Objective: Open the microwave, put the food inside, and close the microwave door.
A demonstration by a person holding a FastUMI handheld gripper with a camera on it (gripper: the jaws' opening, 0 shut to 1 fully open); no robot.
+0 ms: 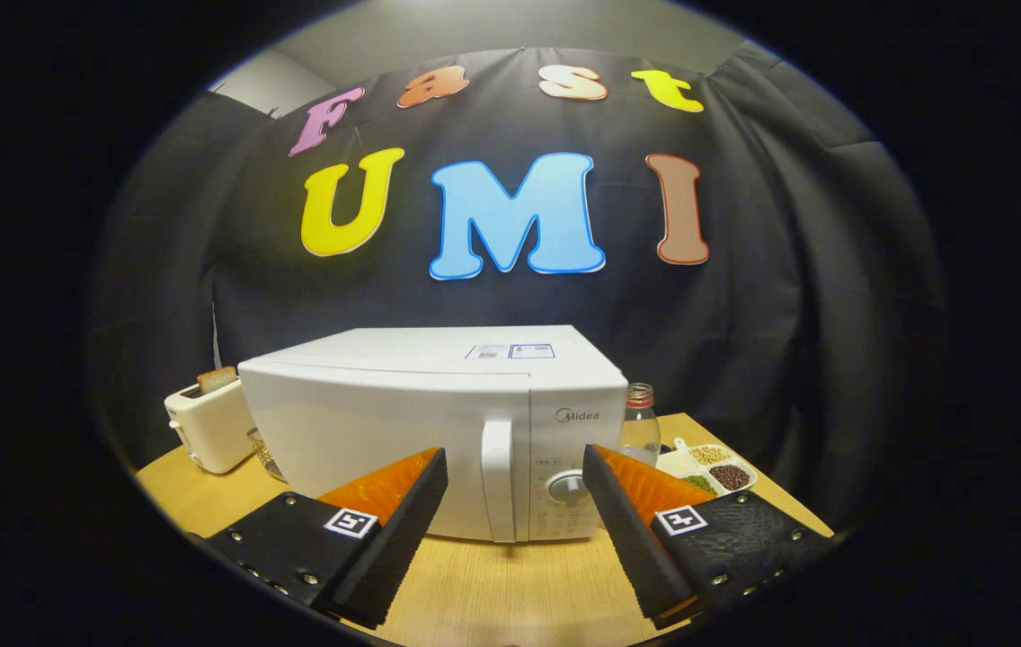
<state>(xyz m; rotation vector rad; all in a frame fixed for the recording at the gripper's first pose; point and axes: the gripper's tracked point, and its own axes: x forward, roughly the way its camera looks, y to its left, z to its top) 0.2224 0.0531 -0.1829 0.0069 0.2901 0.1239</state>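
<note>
Microwave (pixel 439 422) shut, lower front corners hidden behind gripper (pixel 515 472) fingers, spread apart, empty; toaster (pixel 209 422) and bottle (pixel 639 427) partly hidden behind it.

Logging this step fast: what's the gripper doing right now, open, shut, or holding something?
Gripper: open and holding nothing; its fingers are spread apart, just short of the closed microwave, with the door handle in line between them.

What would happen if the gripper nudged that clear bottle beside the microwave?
The bottle is tall and narrow, so it would probably tip rather than slide. It looks smooth and may be slippery. The open gripper is well short of it, facing the microwave.
</note>
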